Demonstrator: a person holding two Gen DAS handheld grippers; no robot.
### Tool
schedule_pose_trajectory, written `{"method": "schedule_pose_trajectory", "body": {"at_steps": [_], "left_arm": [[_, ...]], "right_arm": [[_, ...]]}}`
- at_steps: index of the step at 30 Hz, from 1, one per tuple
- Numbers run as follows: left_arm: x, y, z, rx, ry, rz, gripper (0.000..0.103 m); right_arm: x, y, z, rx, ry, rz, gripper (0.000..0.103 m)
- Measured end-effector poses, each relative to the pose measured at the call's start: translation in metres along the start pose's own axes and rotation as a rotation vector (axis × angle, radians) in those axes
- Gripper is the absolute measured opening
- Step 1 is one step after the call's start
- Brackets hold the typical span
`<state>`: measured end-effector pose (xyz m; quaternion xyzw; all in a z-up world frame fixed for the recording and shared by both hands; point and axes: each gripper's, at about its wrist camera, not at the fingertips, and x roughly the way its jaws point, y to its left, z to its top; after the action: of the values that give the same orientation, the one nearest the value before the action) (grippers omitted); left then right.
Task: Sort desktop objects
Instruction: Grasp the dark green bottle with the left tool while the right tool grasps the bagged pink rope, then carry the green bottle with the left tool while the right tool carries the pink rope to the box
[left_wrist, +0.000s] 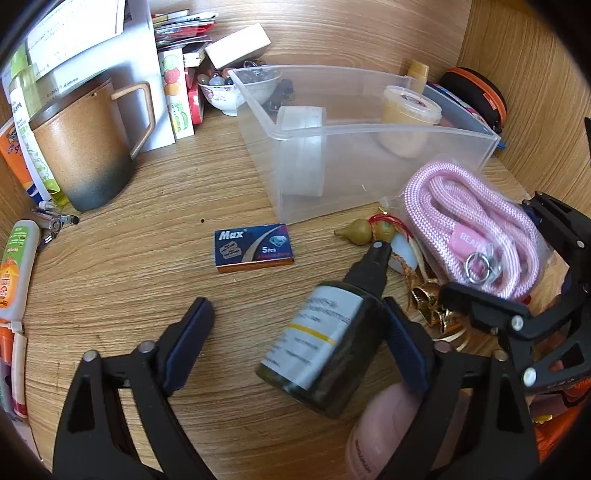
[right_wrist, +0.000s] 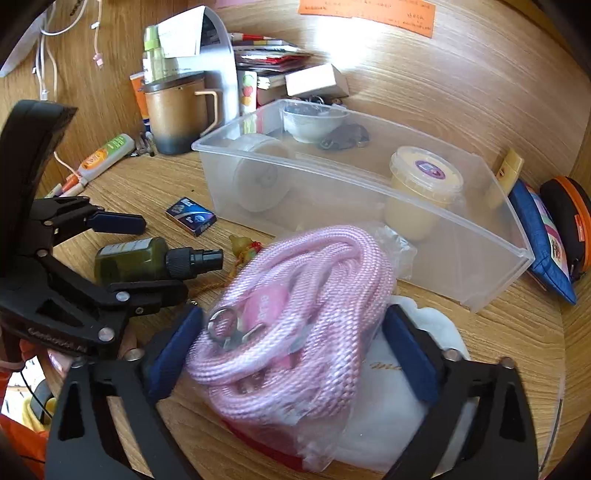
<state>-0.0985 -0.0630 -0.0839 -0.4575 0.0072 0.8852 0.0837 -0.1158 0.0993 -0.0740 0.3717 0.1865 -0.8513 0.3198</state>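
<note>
With both tools spread, the left tool (left_wrist: 299, 332) around the dark spray bottle (left_wrist: 325, 339) on the counter (left_wrist: 129, 277) and the right tool (right_wrist: 295, 350) straddling the bagged pink rope (right_wrist: 295, 314), the slippery bag could squirm free.

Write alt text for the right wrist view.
The right claw straddles a bagged pink rope on a wooden desk. Behind it sits a clear bin; to the left, the left claw brackets a dark spray bottle.

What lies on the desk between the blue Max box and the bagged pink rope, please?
A small gourd charm with red cord lies there, just in front of the clear bin, between the Max box and the pink rope. The left wrist view shows it best.
</note>
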Motion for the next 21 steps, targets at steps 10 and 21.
{"method": "schedule_pose_trajectory", "body": {"at_steps": [10, 21], "left_arm": [[-0.001, -0.005, 0.002, 0.043, -0.021, 0.005, 0.060], [-0.003, -0.001, 0.004, -0.008, -0.041, -0.003, 0.059]], "right_arm": [[-0.005, -0.007, 0.000, 0.029, -0.006, 0.061, 0.058], [-0.013, -0.024, -0.004, 0.109, -0.029, 0.129, 0.044]]}}
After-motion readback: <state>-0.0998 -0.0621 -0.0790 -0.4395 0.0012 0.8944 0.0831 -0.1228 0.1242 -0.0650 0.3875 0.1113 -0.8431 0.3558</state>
